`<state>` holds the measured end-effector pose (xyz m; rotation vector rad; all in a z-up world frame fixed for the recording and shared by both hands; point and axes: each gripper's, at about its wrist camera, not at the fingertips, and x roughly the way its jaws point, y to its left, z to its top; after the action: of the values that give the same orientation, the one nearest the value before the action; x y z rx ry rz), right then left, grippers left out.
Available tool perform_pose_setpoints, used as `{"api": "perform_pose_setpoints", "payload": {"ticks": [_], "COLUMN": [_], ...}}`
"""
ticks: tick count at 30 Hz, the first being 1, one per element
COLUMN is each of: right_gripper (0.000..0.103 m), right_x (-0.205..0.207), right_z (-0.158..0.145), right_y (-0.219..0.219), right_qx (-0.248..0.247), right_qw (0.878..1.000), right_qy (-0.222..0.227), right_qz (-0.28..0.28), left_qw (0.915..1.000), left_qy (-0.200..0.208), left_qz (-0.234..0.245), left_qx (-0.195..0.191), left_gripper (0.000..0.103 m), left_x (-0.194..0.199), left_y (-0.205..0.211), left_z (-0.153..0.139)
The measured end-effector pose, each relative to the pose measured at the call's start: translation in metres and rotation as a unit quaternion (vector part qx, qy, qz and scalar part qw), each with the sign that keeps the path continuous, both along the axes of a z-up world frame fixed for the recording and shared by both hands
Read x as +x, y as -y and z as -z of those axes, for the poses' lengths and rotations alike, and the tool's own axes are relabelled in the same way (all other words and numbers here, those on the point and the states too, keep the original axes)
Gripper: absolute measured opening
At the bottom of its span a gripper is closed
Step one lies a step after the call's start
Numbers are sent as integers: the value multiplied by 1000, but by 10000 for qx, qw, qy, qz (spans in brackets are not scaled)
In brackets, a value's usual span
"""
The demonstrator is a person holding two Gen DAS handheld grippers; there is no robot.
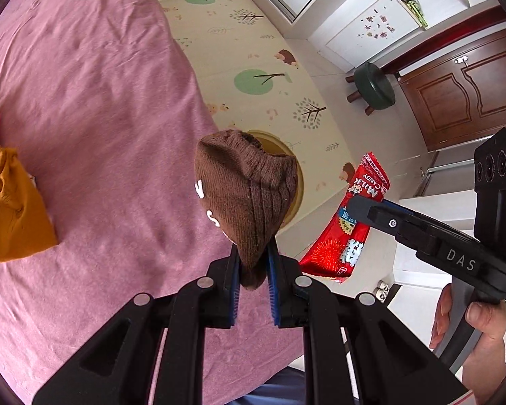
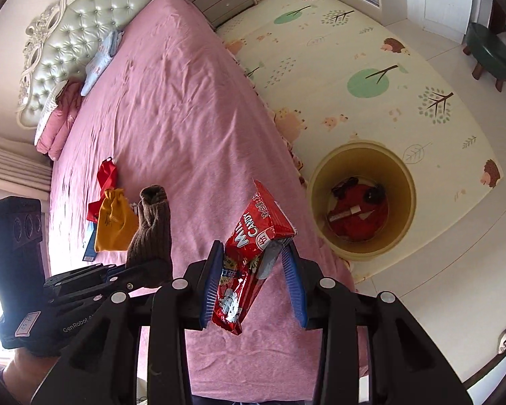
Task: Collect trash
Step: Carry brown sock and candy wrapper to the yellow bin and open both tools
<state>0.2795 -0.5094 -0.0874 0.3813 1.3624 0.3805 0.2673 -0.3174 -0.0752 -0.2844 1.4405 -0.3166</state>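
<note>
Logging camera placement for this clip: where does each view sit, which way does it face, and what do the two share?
Left wrist: on the left gripper, facing down over the pink bed sheet; its fingers clamp a brown knitted sock; a hand on the right gripper shows at the right.
Right wrist: on the right gripper, facing down at the bed edge and the round yellow bin; it holds a red milk candy wrapper.
Shared: sheet, sock, wrapper, bin, mustard drawstring pouch, green stool.
</note>
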Motion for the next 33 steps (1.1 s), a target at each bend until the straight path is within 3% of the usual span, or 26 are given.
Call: {"api": "perform_pose_setpoints", "payload": {"ticks": [11, 24, 25, 26, 27, 28, 33], "right_gripper": [36, 39, 40, 40, 44, 46, 46], "right_x": [34, 65, 67, 68, 70, 71, 75], "right_z": [20, 43, 44, 44, 44, 44, 44], "right_y": [54, 75, 77, 79, 82, 84, 92], "right_qx": [-244, -425, -454, -454, -444, -465, -514], "right_qw": [9993, 9988, 9986, 9986, 9986, 9984, 9979], "right_qy": [-22, -117, -138, -144, -142, -146, -171], "right_qz": [287, 231, 223, 239, 263, 283, 351], "left_qw": [9980, 9933, 9928, 9925, 9921, 9917, 9903], "left_qy": [-201, -333, -339, -310, -294, -307, -374], "left_qz": [604, 1102, 1150, 1181, 1209, 1244, 1309], "left_qx": [20, 45, 42, 100, 129, 115, 278], "left_gripper": [14, 15, 17, 25, 41, 48, 58], "left_x": [50, 91, 93, 96, 97, 98, 103], "left_y": [71, 113, 115, 116, 116, 116, 117], "left_z": [21, 43, 43, 44, 44, 45, 51]}}
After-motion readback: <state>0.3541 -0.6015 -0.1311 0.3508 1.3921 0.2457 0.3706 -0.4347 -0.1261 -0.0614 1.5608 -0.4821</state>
